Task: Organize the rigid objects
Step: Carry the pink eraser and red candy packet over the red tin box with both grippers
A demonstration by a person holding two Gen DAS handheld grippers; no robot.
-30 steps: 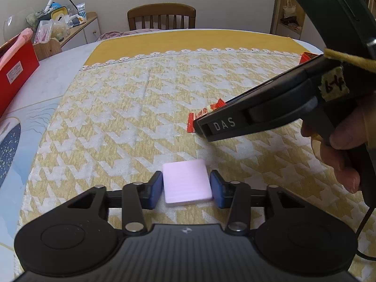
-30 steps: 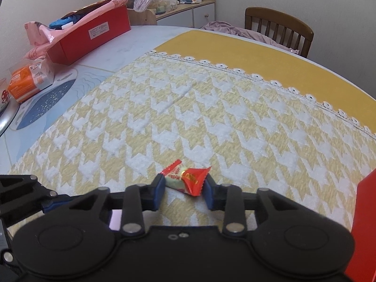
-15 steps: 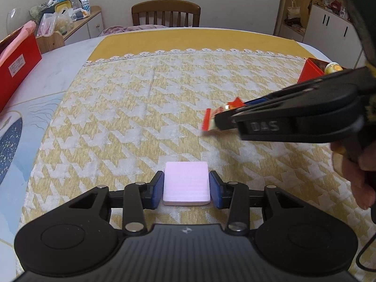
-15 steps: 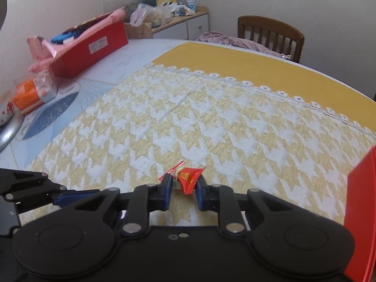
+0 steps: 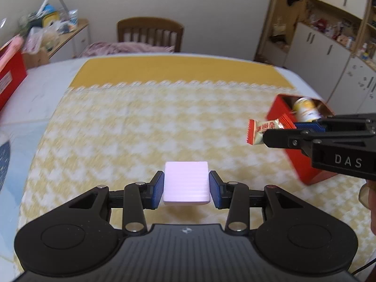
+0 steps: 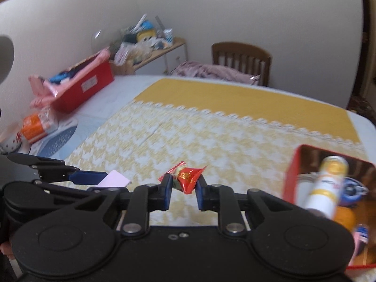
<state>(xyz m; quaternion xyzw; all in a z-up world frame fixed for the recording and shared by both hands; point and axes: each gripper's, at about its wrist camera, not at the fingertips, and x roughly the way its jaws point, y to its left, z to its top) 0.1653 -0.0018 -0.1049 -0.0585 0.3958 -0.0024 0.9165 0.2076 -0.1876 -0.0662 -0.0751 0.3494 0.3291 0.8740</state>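
On the houndstooth tablecloth [image 5: 145, 122], the red box [image 5: 303, 164] stands near the right edge. The right gripper [image 6: 184, 188] pinches a candy [image 6: 188, 176] just left of it; the left gripper [image 5: 186, 189] clamps a pink block [image 5: 186, 183] farther left, mid-cloth.

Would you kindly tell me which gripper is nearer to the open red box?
Right. The right gripper, holding a red-wrapped candy, is beside the red box; the left gripper is farther away, gripping a pink block.

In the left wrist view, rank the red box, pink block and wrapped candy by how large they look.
1. red box, though partly hidden behind the right hand-held gripper
2. pink block, much nearer the camera, so its true rank against the box is unsure
3. wrapped candy
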